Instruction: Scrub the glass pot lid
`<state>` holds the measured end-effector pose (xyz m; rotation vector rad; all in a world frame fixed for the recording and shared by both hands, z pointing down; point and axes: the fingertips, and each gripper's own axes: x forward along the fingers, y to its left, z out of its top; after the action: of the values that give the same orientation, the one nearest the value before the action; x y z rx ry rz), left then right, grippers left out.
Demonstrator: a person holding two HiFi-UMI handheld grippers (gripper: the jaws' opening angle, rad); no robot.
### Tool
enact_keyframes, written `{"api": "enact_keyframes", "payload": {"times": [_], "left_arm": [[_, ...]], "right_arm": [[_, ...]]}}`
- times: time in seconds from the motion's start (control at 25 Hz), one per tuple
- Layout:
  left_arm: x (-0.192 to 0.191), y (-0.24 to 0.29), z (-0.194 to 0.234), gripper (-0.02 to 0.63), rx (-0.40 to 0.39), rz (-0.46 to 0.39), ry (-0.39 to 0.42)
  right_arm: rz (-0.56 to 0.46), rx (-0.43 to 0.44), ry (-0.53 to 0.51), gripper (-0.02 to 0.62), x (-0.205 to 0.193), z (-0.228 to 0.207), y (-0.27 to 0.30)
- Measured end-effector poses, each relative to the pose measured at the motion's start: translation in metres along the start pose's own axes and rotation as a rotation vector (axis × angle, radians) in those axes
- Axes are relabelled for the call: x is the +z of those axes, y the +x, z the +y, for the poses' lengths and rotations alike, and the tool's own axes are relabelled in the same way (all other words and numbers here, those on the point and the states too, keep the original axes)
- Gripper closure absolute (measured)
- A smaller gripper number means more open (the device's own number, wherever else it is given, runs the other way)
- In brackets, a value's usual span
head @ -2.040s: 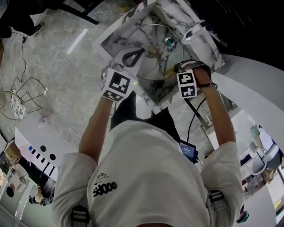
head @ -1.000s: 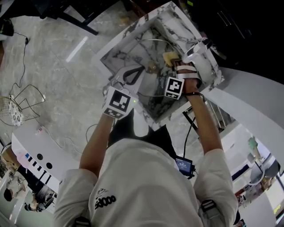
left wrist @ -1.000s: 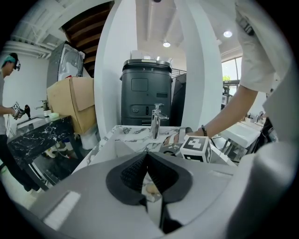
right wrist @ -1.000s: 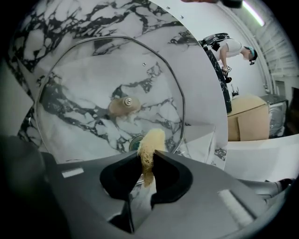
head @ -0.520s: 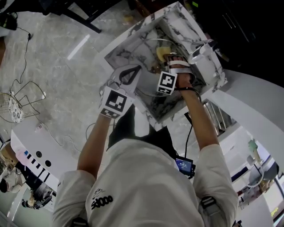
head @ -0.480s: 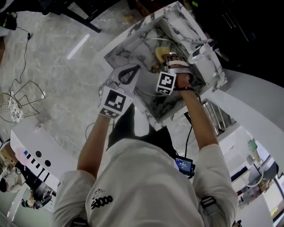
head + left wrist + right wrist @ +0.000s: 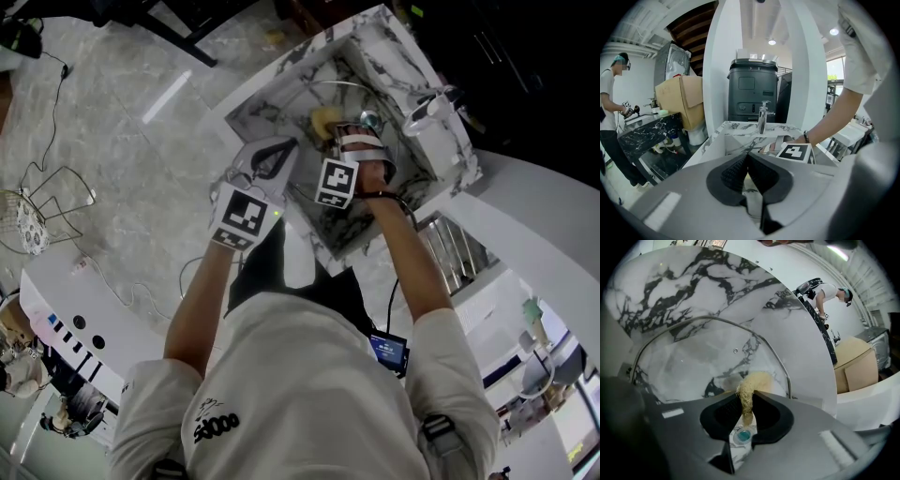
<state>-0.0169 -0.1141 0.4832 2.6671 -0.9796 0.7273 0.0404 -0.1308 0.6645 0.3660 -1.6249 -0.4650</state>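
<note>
The glass pot lid [image 7: 708, 357] stands tilted inside the marble sink [image 7: 272, 80], and its metal rim [image 7: 328, 83] arcs over the basin. My right gripper [image 7: 746, 401] is shut on a yellowish fibrous scrubber [image 7: 752, 383] whose tuft touches the glass. In the head view that scrubber [image 7: 323, 120] sits just ahead of the right gripper [image 7: 332, 133], near the lid's middle. My left gripper [image 7: 269, 157] is at the sink's near-left edge. Its pads [image 7: 736, 169] are closed together at the left gripper [image 7: 746, 157], seemingly on the lid's thin edge.
A chrome faucet [image 7: 427, 103] stands at the sink's far right, also seen as the tap [image 7: 762, 117]. A wire basket [image 7: 37, 216] lies on the floor at left. A white counter [image 7: 534, 216] curves on the right. A person [image 7: 611, 117] and cardboard box [image 7: 679, 98] are in the background.
My right gripper has carried the scrubber leftward across the lid, from beside the faucet to the lid's middle. The left gripper has stayed at the sink's near edge.
</note>
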Motion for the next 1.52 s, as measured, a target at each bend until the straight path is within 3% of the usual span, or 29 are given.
{"api": "enact_keyframes", "payload": {"times": [0.32, 0.6, 0.84, 1.08, 1.52], "left_arm": [[-0.005, -0.004, 0.002, 0.595, 0.007, 0.008, -0.007], [-0.004, -0.003, 0.001, 0.595, 0.005, 0.006, -0.008], [-0.005, 0.001, -0.004, 0.595, -0.011, 0.009, -0.015], [-0.002, 0.009, -0.01, 0.595, -0.027, 0.008, -0.01], [-0.004, 0.006, -0.008, 0.595, -0.018, 0.012, -0.024]], "right_arm": [[-0.063, 0.028, -0.143, 0.532, 0.033, 0.037, -0.019], [-0.089, 0.074, -0.182, 0.534, 0.027, 0.058, -0.04], [-0.062, 0.171, -0.253, 0.532, 0.003, 0.089, -0.057], [0.009, 0.218, -0.248, 0.532, -0.028, 0.098, -0.063], [0.141, 0.16, -0.167, 0.532, -0.091, 0.063, -0.042]]}}
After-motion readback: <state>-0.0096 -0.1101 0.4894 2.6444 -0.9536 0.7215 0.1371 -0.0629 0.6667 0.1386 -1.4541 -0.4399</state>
